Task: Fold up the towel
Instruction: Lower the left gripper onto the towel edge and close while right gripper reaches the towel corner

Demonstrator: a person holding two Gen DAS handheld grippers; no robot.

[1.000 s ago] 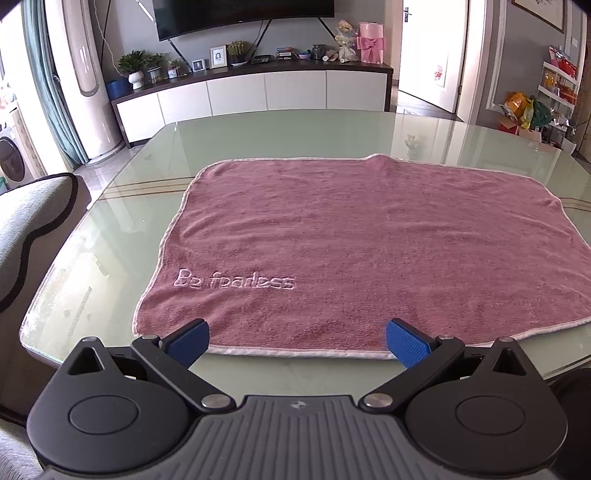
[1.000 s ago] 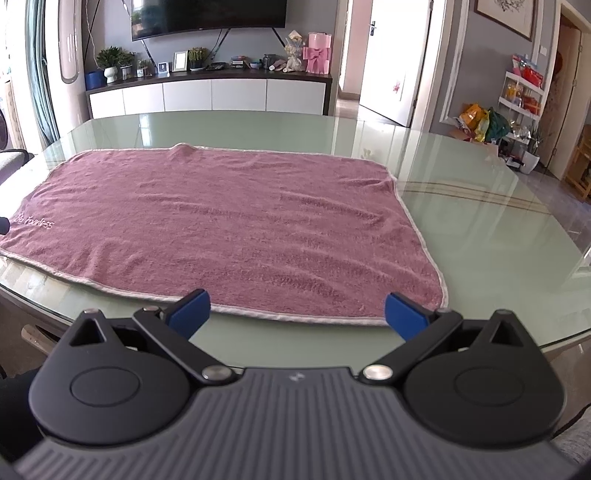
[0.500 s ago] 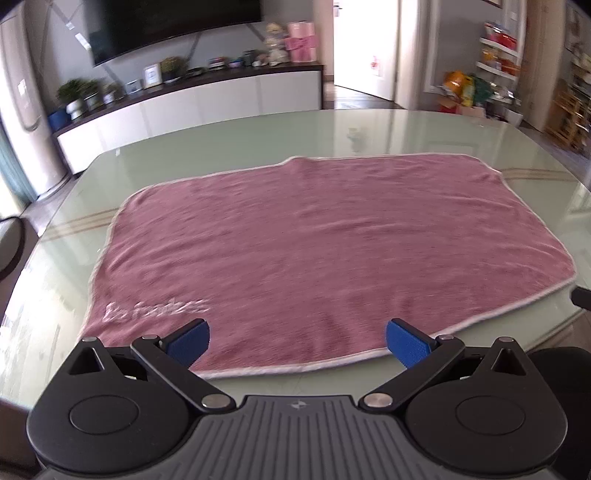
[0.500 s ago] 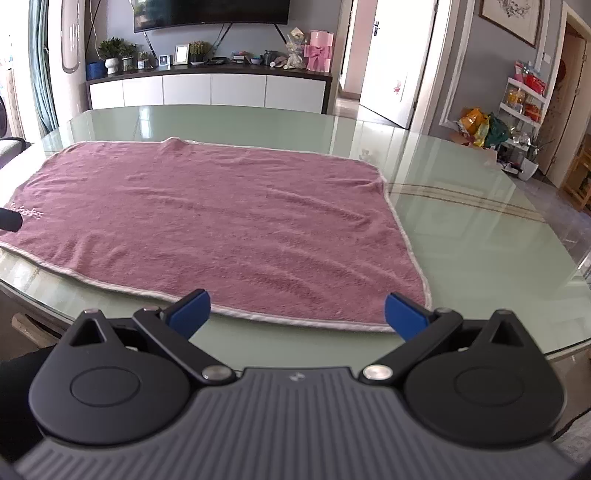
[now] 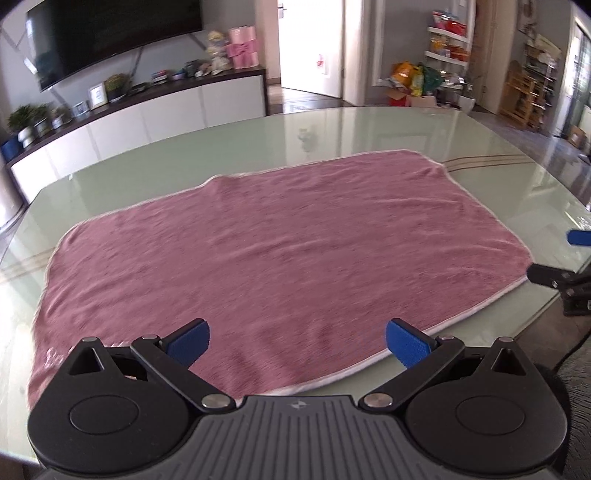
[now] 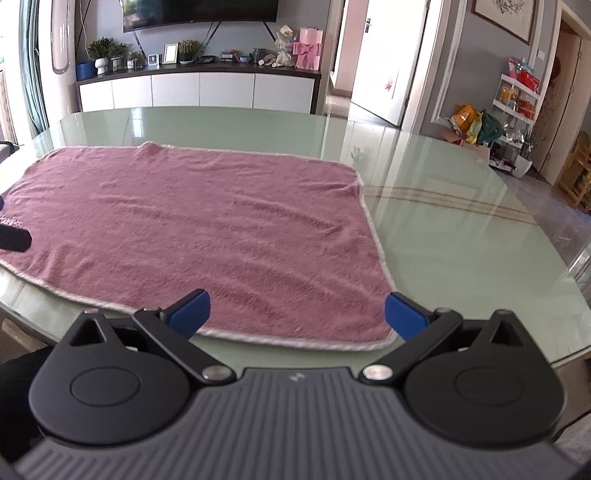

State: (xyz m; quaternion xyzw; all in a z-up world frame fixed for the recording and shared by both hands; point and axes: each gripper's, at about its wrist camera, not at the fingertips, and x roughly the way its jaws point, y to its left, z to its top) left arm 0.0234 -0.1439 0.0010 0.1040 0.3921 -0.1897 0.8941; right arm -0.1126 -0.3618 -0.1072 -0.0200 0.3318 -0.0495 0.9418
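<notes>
Two handheld grippers hang wide open over the near hem of a pink towel [image 5: 280,243] spread on a glass-topped table [image 6: 461,243], gripping nothing. Nearest the lens, the left gripper [image 5: 297,338] has its blue pads parted above the cloth close to the near left part of the hem, while the right gripper [image 6: 297,310] is splayed the same way over the near right corner, one pad just beyond the towel's white-trimmed side edge. Neither tool can be seen touching the fabric.

Across the middle of the scene the towel lies opened out in a single layer, all four edges and rounded corners showing, with shallow wrinkles across it and a small bump in the far hem. Embroidered lettering [image 6: 11,221] sits near its left end. No crease or doubled layer is visible, so as things lie the whole fold is left to make; judging by the grippers' stations, each stands ready to close on the near edge, where thin pile flat on slick glass may be hard to pinch.

Beyond the table stand a white sideboard [image 6: 199,90], a wall-mounted television [image 5: 110,33] and an open doorway [image 5: 310,44].
</notes>
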